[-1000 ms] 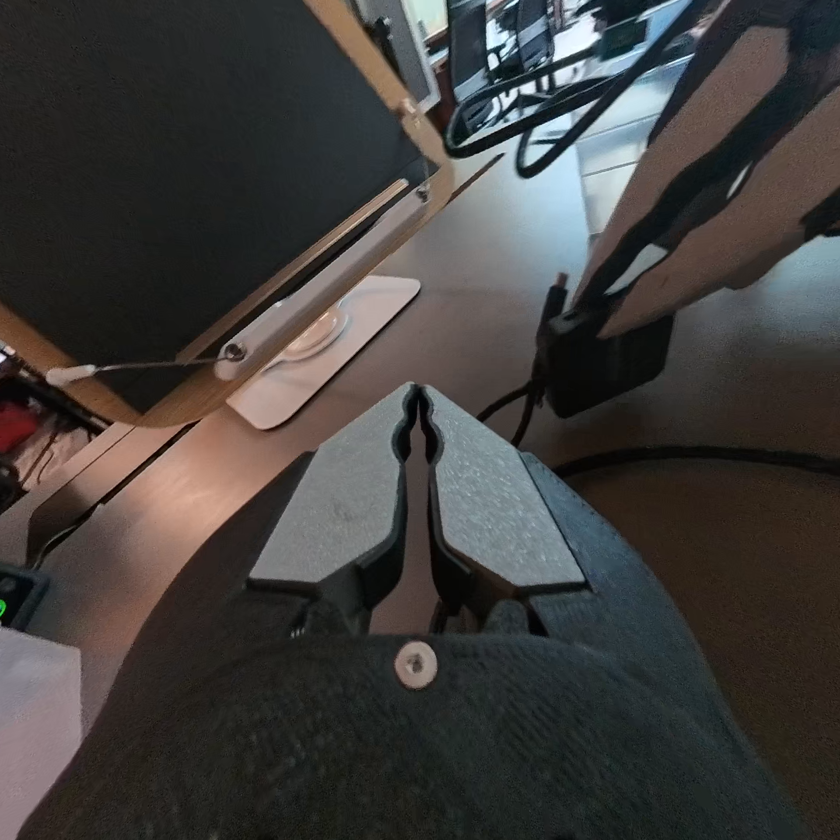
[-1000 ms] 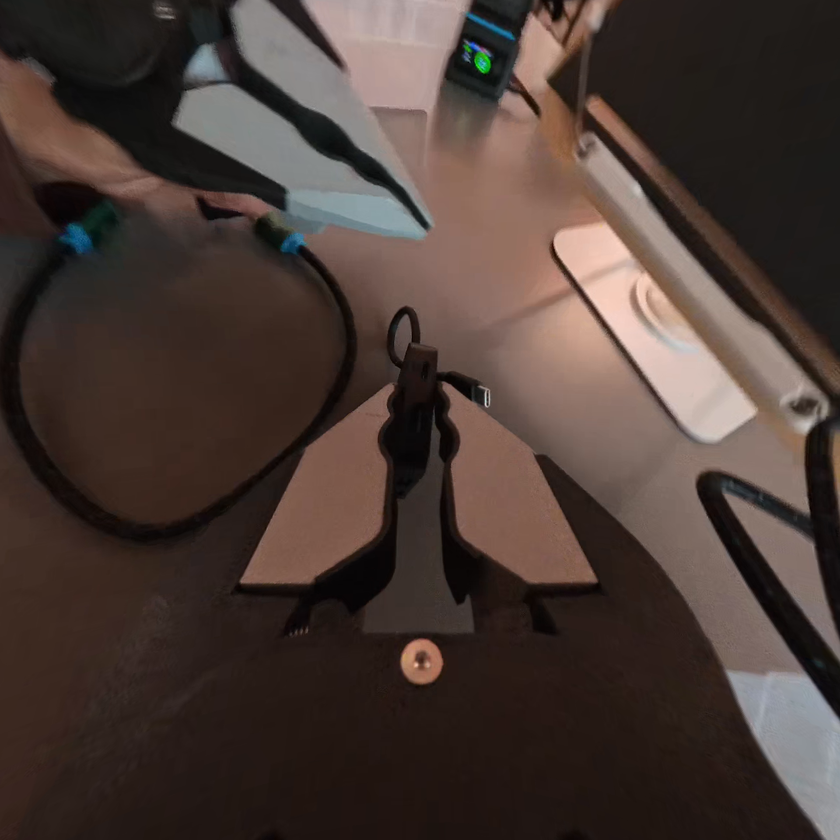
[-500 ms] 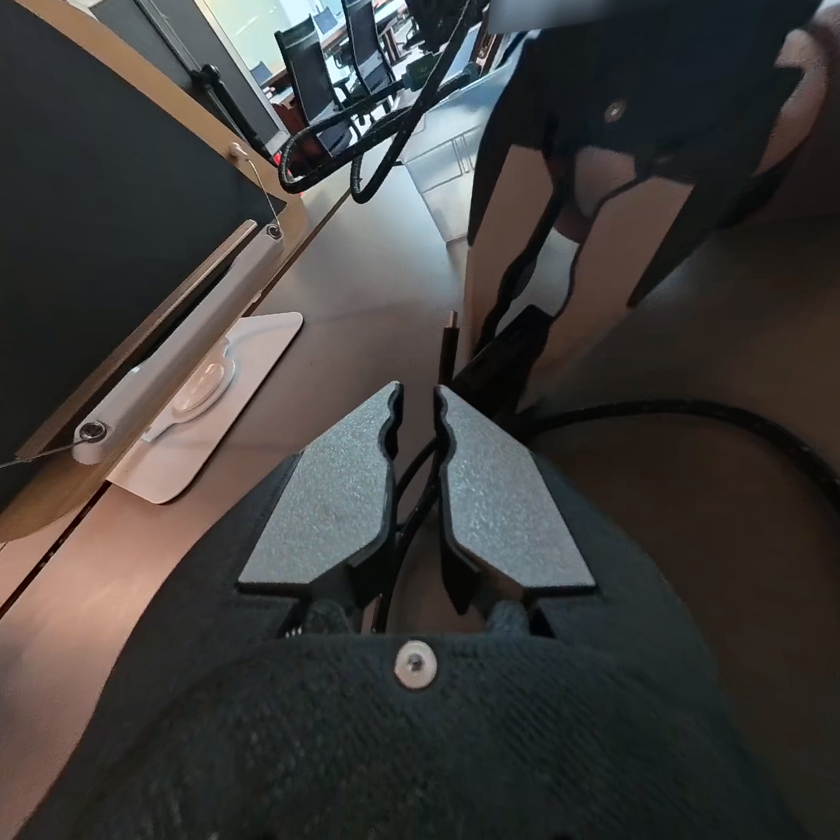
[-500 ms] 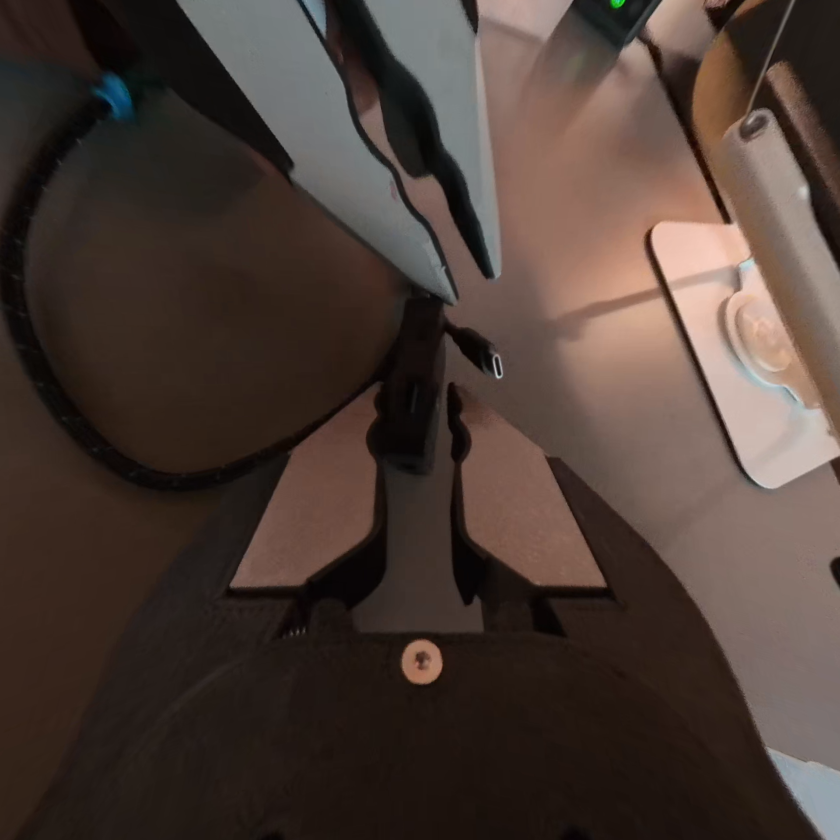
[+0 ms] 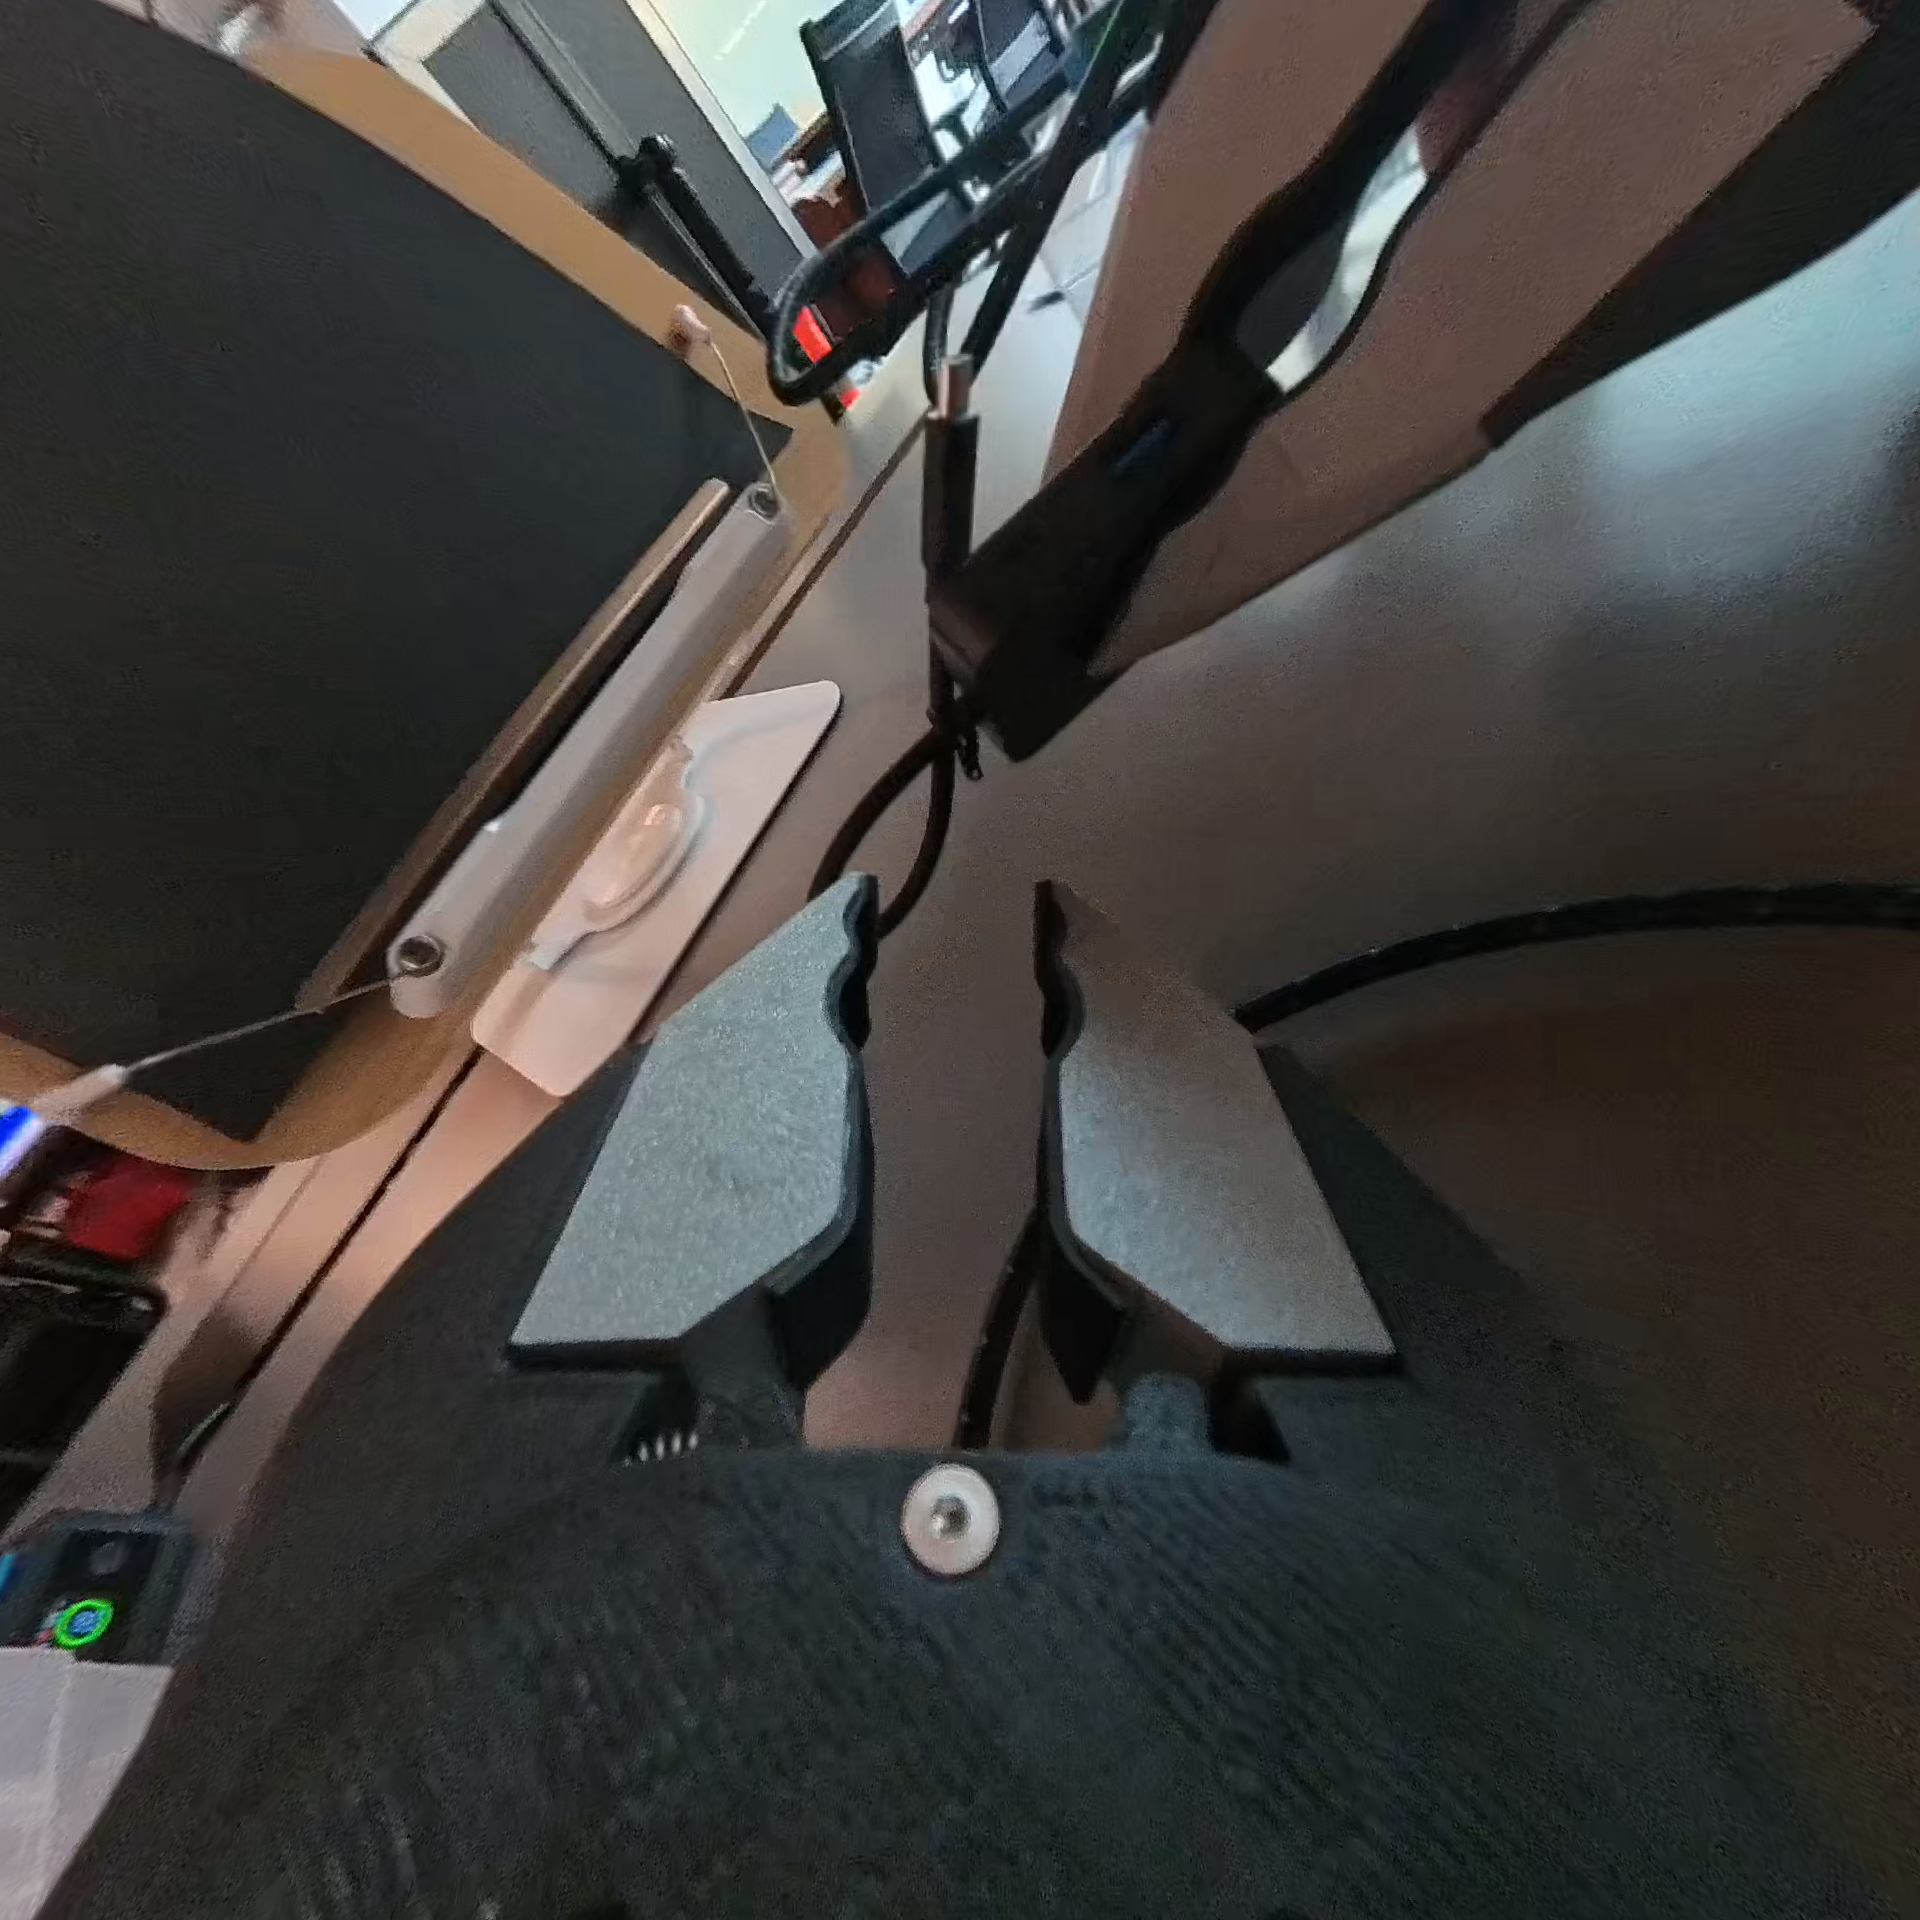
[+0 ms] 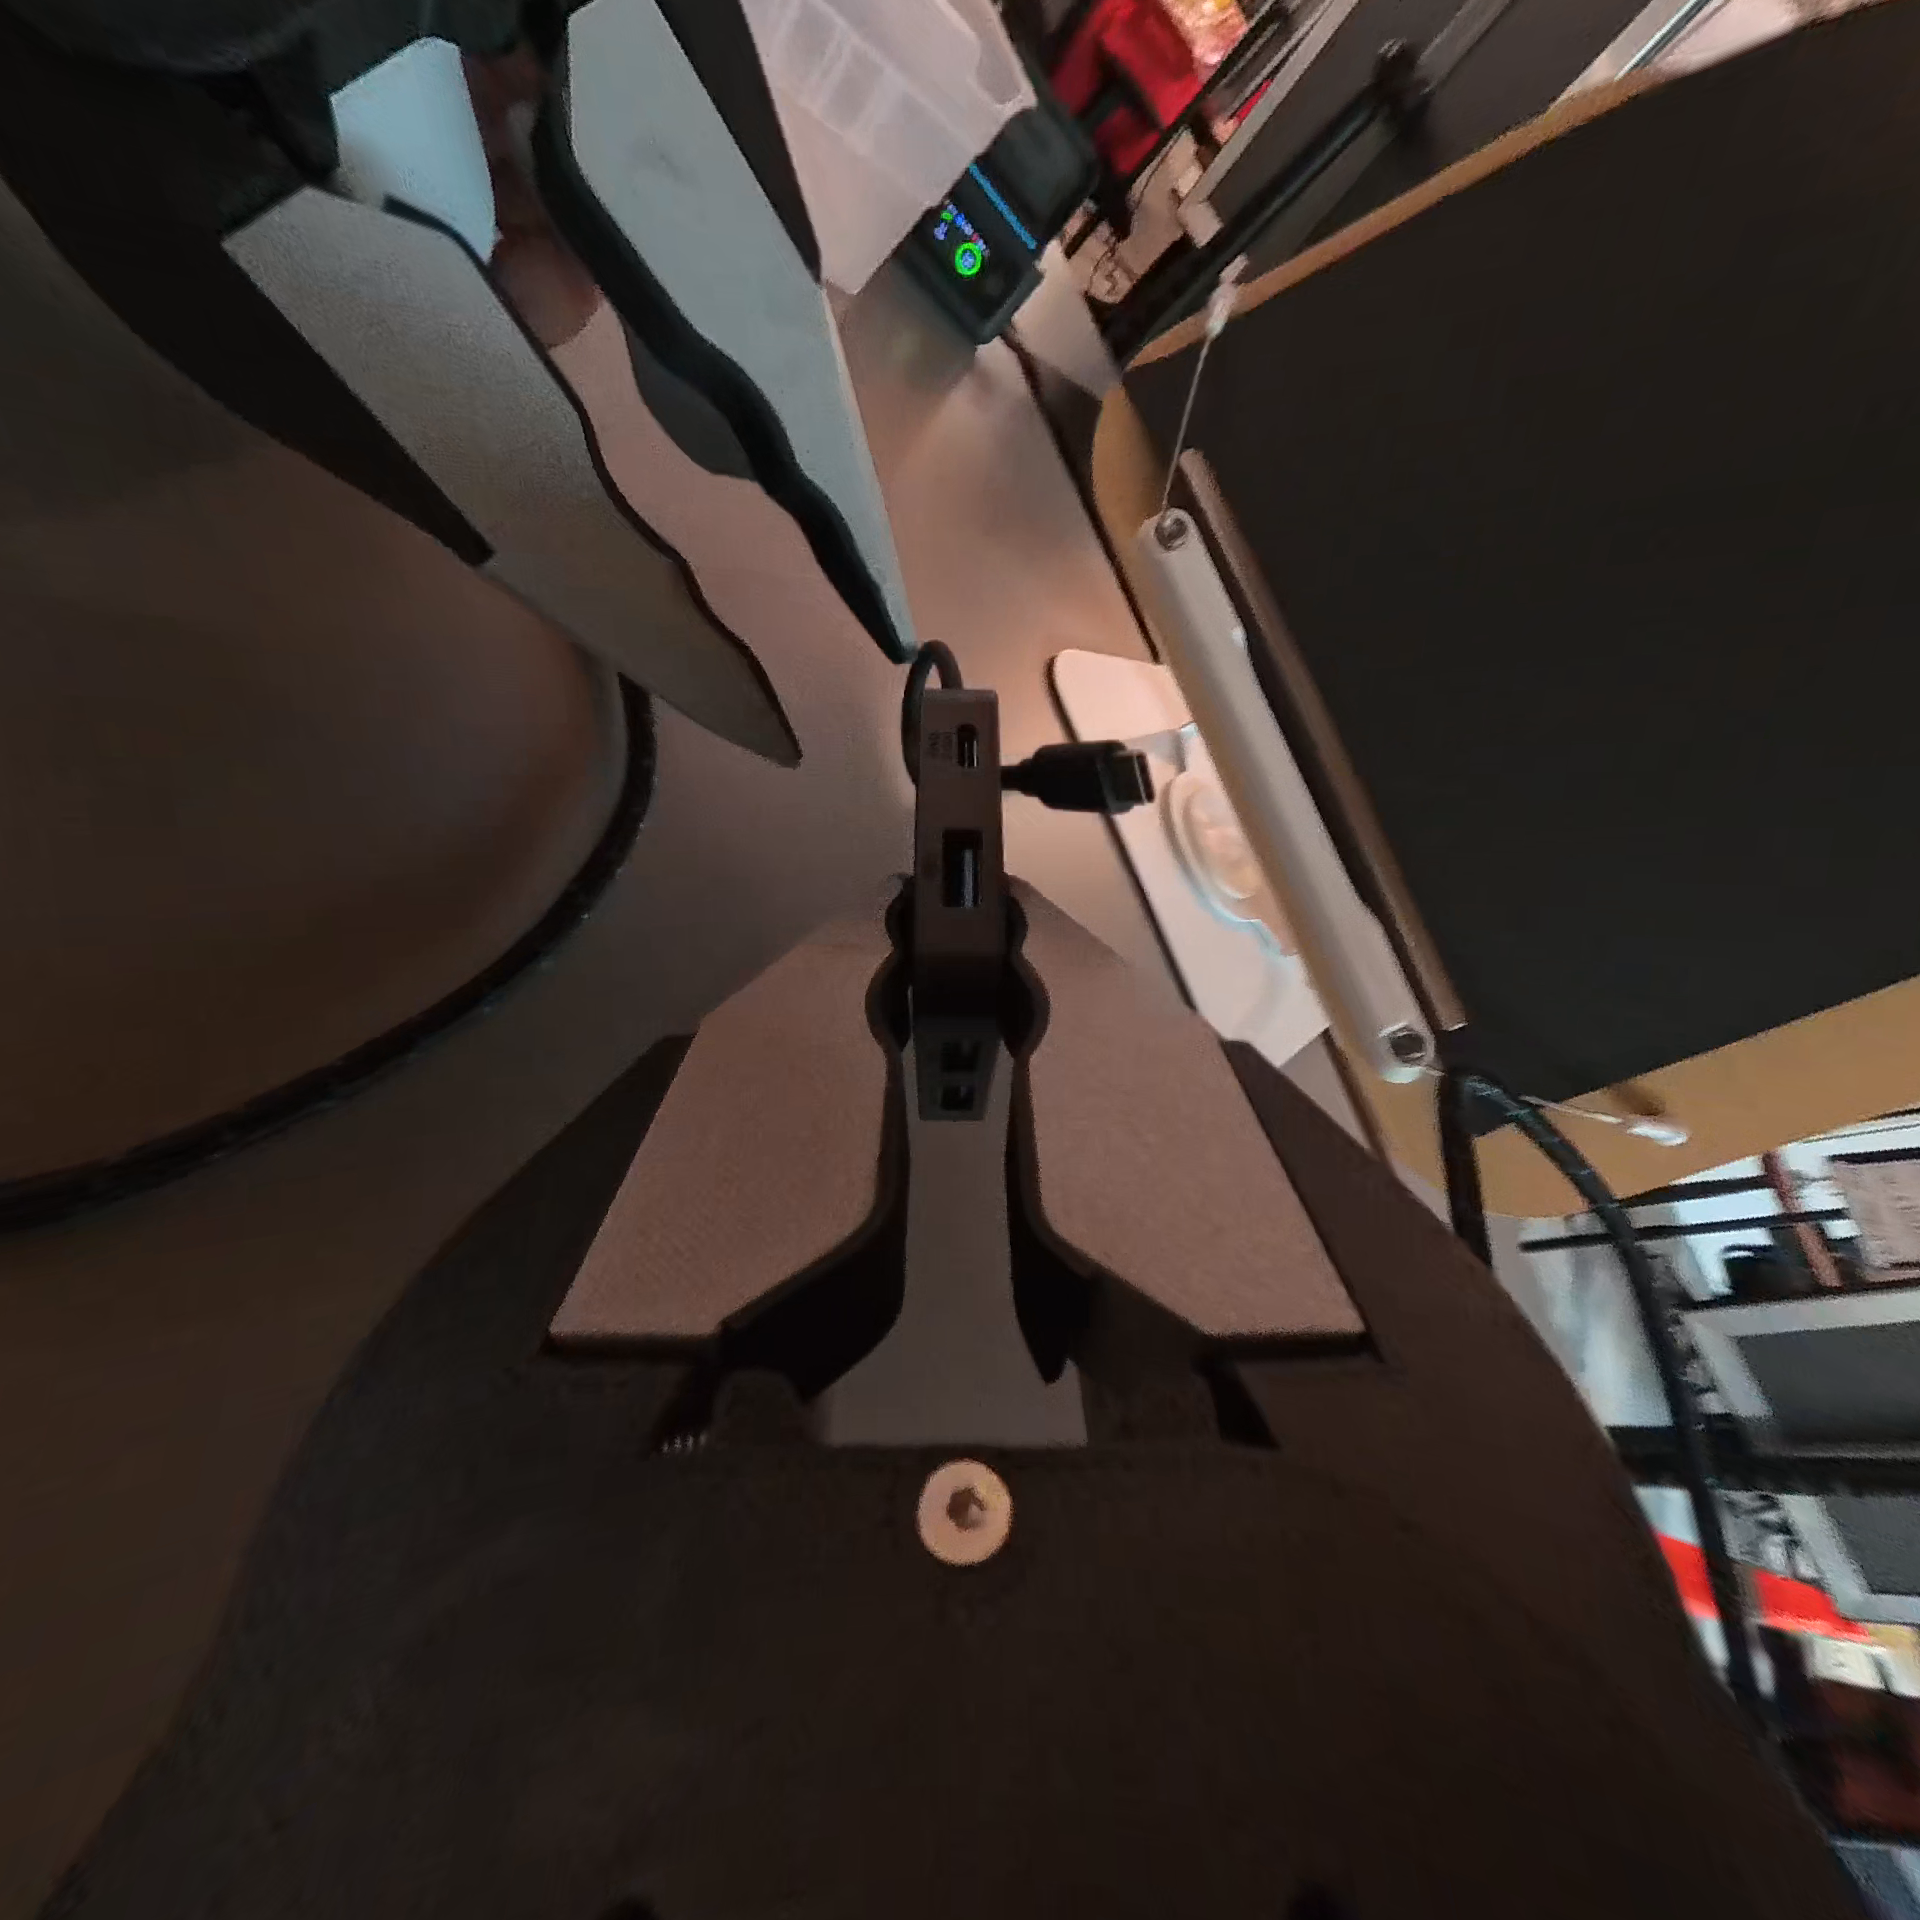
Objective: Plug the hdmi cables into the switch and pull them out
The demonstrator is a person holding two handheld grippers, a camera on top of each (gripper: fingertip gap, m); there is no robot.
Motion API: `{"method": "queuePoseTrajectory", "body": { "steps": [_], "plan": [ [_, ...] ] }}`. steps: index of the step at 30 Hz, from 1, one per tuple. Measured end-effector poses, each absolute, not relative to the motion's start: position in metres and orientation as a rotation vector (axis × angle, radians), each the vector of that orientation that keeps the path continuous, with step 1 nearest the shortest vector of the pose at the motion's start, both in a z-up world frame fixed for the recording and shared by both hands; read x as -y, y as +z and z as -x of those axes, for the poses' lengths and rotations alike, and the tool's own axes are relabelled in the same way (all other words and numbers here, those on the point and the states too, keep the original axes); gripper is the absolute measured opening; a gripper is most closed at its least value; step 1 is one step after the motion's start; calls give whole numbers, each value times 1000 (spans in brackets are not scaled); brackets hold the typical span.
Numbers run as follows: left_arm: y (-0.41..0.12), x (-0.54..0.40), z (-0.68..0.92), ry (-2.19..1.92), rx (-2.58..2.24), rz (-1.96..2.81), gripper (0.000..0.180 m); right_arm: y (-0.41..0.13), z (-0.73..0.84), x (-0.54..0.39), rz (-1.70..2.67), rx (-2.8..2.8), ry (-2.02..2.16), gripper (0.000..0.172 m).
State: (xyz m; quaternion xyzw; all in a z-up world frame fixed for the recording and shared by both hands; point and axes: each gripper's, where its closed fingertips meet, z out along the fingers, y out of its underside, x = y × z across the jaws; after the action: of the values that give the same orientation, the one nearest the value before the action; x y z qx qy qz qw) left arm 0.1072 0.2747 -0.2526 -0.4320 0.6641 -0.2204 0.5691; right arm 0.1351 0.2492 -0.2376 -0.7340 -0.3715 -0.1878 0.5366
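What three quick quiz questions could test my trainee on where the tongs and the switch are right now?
1. True or false: the left tongs are clamped on a cable.
2. What do the right tongs hold? A) the dark switch B) a braided cable C) nothing
3. Fill in: the switch's short cable plug hangs ____, not inserted anywhere.

Key: 1 false, they stand open; 2 A; 3 free.

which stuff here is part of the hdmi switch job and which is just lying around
In the job:
switch, held in the right gripper
braided cable
left gripper, jaws open

Just lying about:
monitor stand base
small lit device
clear plastic bin
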Motion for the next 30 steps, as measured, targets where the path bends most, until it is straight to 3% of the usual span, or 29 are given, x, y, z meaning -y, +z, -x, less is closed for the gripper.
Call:
{"method": "queuePoseTrajectory", "body": {
  "steps": [5, 11, 18, 24, 30],
  "plan": [
    [-242, -267, -108, -525, -1524, 947, 24, -240, -127, -248, 1696, 956, -480, 9],
    [-228, -269, -103, -497, -1459, 903, 23, -219, -152, -253, 1797, 571, -147, 10],
    [-236, -269, -108, -49, -1492, 626, 50, -209, -150, -252, 1830, 290, 411, 10],
    [-225, -248, -118, 319, -1393, 249, 45, -207, -119, -245, 1799, 71, 1192, 10],
    [-216, -240, -119, 394, -1344, 185, 29, -222, -92, -229, 1900, 136, 1435, 12]
  ]
}}
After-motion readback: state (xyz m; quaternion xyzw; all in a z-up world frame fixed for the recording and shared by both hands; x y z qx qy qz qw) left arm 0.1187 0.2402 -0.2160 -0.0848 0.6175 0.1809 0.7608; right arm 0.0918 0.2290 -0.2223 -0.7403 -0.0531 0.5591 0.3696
